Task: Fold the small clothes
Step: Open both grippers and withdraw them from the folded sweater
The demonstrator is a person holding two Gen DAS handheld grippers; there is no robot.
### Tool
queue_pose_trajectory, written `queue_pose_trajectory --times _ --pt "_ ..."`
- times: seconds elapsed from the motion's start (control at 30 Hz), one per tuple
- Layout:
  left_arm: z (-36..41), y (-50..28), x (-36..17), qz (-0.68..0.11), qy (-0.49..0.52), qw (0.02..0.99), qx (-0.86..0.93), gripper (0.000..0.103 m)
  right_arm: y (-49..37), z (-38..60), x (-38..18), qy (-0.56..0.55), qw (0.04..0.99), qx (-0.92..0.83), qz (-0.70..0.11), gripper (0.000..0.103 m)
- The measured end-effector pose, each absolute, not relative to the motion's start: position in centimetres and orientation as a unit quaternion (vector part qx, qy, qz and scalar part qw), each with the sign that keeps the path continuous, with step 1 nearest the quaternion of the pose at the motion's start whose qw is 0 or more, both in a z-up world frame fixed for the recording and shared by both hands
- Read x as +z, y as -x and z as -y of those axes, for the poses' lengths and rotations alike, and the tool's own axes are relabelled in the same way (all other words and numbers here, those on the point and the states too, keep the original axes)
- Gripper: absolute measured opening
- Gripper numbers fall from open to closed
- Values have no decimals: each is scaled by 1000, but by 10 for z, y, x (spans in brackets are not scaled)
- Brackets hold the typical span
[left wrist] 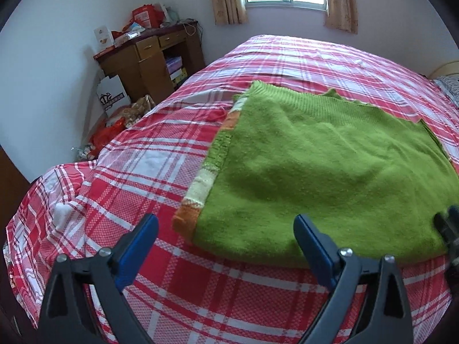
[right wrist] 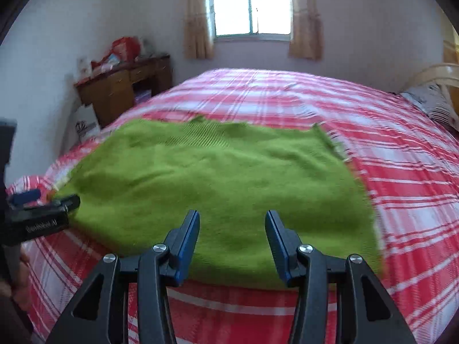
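A green knitted sweater (left wrist: 330,166) lies folded flat on the red plaid bed (left wrist: 160,154), with a striped orange, cream and green edge (left wrist: 200,189) showing along its left side. My left gripper (left wrist: 226,223) stands wide open over the sweater's near left corner, and its pads touch nothing. Seen from the right wrist, the left gripper (right wrist: 43,200) sits at the sweater's left edge. My right gripper (right wrist: 233,216) hovers open over the near edge of the sweater (right wrist: 218,177) with nothing pinched. The right gripper's tip (left wrist: 450,223) shows at the right rim of the left wrist view.
A cluttered wooden desk (left wrist: 149,57) stands by the far left wall, with bags and a white box (left wrist: 112,97) on the floor beside the bed. There is a curtained window (right wrist: 249,5) at the back, a pillow (right wrist: 430,103) at the far right, and a hand (right wrist: 20,281) at the lower left.
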State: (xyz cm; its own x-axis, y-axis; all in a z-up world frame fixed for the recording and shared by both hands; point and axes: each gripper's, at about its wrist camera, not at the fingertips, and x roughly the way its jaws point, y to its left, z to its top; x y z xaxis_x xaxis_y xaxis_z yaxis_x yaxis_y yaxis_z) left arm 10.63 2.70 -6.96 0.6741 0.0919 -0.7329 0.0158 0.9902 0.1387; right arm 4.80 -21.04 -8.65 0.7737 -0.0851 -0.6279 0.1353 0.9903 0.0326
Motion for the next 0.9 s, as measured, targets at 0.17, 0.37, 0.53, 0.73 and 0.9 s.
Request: queue_pose_trajectory --times 0.17,0.37,0.53,0.73,0.9 --pt "-35 -113 -79 -412 -23 911 -3 97 -54 203 -109 -28 934 -57 -351 53" --pt "-62 -131 -95 -413 140 899 -31 100 -55 202 -114 -28 934 -30 -354 70" --pt "-56 -147 -94 -391 176 903 -29 103 -56 197 -113 -24 936 -32 -350 70" --pt "-50 -158 -92 -381 202 901 -42 92 -57 198 -101 -38 935 -26 -353 66" --pt "-64 -152 -93 -365 241 899 -40 73 -78 183 -60 -31 951 -5 -308 35"
